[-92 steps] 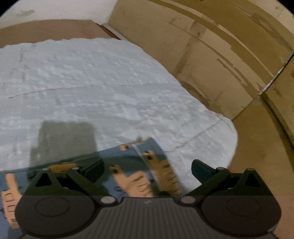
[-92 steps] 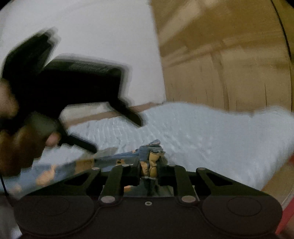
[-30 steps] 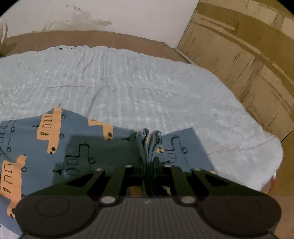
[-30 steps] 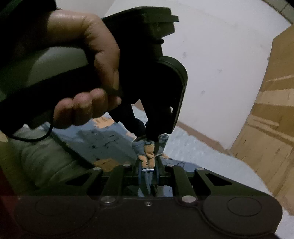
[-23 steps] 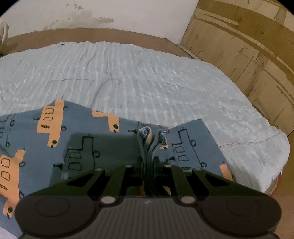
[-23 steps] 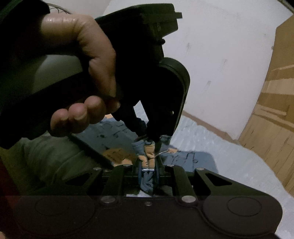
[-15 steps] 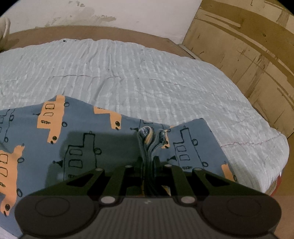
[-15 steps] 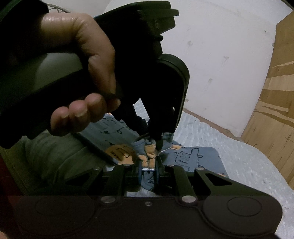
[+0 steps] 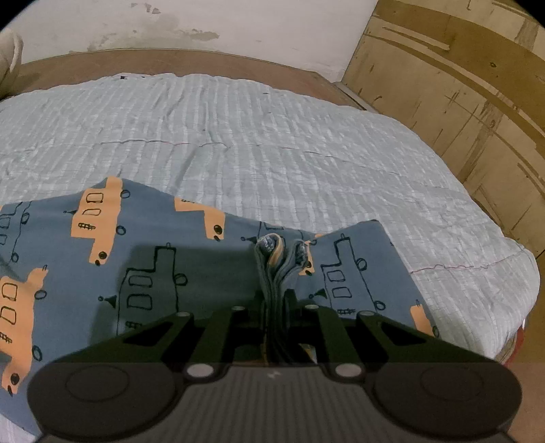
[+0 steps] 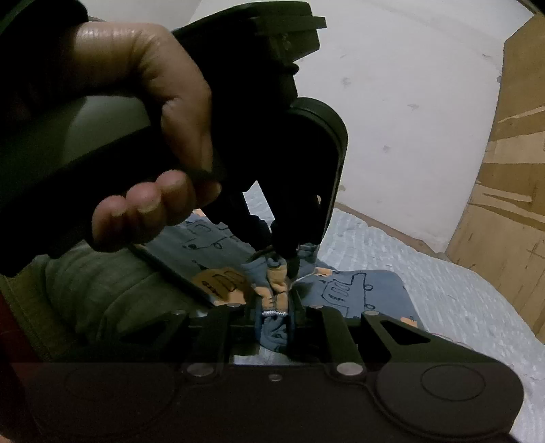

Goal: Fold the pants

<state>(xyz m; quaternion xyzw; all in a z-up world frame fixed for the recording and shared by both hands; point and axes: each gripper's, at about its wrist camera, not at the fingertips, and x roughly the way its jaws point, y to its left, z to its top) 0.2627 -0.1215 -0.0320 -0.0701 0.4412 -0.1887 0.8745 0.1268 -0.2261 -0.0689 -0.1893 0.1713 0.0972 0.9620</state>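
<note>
Two grippers grasp the same garment; the left gripper (image 9: 276,300) has its jaws clenched on a bunched edge of the blue pants (image 9: 143,259), several layers of cloth standing up between its fingers; the right gripper (image 10: 275,308) likewise has its jaws pinched on a gathered fold of the same pants (image 10: 344,289), a white stitched hem showing between the pads. The pants, blue with orange vehicles and dark outline drawings, lie spread on a pale blue quilted bedspread (image 9: 272,136), their far edge running across the bed in the left wrist view and one corner lying near the right side of the bed. In the right wrist view the person's left hand (image 10: 143,136) wraps the handle of the left gripper, whose fingertips come down onto the cloth just beyond the right gripper's own tips, so the two grips sit close together; an olive sleeve (image 10: 95,293) shows below that hand. Behind the bed stand a brown headboard (image 9: 170,61), a stained white wall (image 9: 204,24) and plywood panels (image 9: 460,85).
</note>
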